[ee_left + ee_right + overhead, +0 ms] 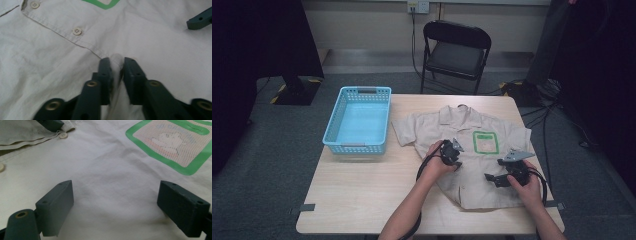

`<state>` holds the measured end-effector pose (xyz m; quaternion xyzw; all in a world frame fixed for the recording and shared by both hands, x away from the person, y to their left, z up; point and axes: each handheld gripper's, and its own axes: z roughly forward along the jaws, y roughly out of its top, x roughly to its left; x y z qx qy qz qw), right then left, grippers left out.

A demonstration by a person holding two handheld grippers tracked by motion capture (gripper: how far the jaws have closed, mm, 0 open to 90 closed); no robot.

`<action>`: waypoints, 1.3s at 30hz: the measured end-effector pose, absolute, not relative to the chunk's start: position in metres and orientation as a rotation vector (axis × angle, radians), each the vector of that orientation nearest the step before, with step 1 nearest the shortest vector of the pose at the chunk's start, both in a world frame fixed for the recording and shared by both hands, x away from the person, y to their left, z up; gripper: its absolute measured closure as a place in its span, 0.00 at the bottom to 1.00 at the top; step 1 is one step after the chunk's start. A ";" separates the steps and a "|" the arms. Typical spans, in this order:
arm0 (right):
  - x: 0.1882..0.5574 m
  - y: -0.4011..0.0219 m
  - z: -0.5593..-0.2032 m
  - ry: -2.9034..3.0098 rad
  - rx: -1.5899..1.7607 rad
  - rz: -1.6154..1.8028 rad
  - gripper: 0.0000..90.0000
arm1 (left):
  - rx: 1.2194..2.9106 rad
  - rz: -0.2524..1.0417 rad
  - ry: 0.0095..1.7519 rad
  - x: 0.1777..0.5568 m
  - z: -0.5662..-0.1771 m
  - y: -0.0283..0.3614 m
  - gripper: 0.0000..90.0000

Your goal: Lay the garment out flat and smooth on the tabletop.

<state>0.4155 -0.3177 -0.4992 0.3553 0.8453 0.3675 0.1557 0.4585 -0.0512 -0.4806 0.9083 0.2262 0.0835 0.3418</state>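
Note:
A beige short-sleeved shirt with a green-edged patch lies flat on the table's right half. My left gripper is down on the shirt's middle, by the button placket. In the left gripper view a pinched fold of shirt fabric stands between its jaws, which are shut on it. My right gripper rests on the shirt's lower right part. In the right gripper view its jaws stand wide apart over flat shirt cloth, nothing between them, with the green patch ahead.
A light blue plastic basket sits at the table's far left corner, with nothing inside. A black folding chair stands beyond the table's far edge. Bare tabletop lies at the front left.

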 end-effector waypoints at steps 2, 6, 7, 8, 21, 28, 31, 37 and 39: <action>0.415 -0.318 -0.499 2.421 1.017 1.053 0.14 | 2.368 0.225 0.567 0.458 -0.481 -0.052 0.95; 0.415 -0.318 -0.499 2.421 1.017 1.053 0.14 | 2.357 0.225 0.538 0.458 -0.479 -0.048 0.97; 0.415 -0.318 -0.499 2.421 1.017 1.053 0.14 | 2.347 0.215 0.544 0.458 -0.478 -0.046 0.97; 0.415 -0.318 -0.499 2.421 1.017 1.053 0.14 | 2.336 0.212 0.550 0.458 -0.477 -0.045 0.97; 0.415 -0.318 -0.499 2.421 1.017 1.053 0.14 | 2.232 0.167 0.579 0.447 -0.453 -0.017 0.97; 0.415 -0.318 -0.499 2.421 1.017 1.052 0.14 | 2.202 0.159 0.597 0.440 -0.448 -0.005 0.97; 0.415 -0.318 -0.499 2.421 1.017 1.052 0.14 | 2.195 0.156 0.600 0.438 -0.446 0.001 0.97; 0.415 -0.318 -0.499 2.421 1.017 1.052 0.14 | 2.182 0.159 0.608 0.432 -0.443 0.014 0.97; 0.415 -0.318 -0.499 2.421 1.017 1.052 0.14 | 2.175 0.159 0.610 0.429 -0.442 0.018 0.97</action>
